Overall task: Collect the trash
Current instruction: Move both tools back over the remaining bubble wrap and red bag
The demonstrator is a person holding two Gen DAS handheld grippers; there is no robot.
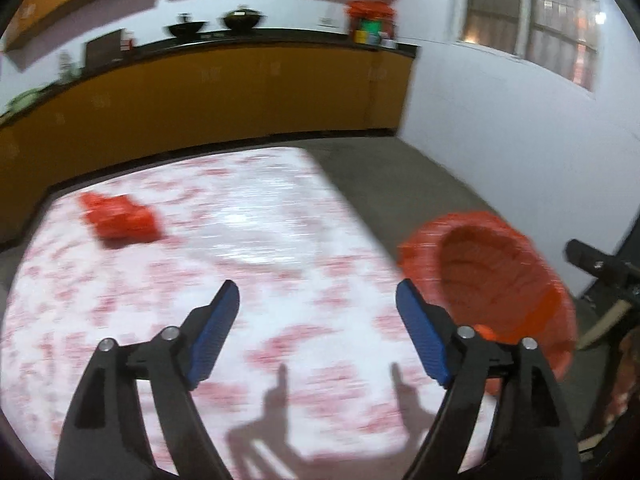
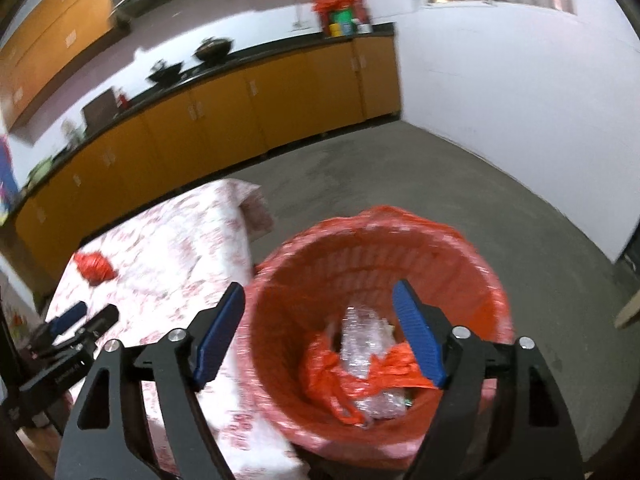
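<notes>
Both sets of tongs are seen spread wide with nothing caught between them. The left tongs [image 1: 318,332] are held over the bench [image 1: 260,216], which is draped in a white cloth with a red floral print, and the right tongs [image 2: 318,338] are hung right above the round orange plastic basket lined with an orange bag [image 2: 480,280], which is parked on the floor just beside the bench's edge.

Progress-wise, a decent chunk looks done already: crumpled clear plastic wrap [image 2: 360,332] and a loose orange plastic bag [image 2: 332,376] are sitting at the bottom of the basket. What's left, as far as can be seen, is one crumpled red-orange plastic wad [image 1: 120,216] lying near the far left corner of the bench, well apart from both tongs. No other trash can be made out on the cloth, though the left view is pretty blurred, so small bits could be missed.

Pose: both tongs are angled downward and forward, roughly level side to side. The left tongs are pointed across the bench top with the wad off to the upper left, so a reach that way would probably be needed next. The right tongs are aimed into the basket's mouth.
</notes>
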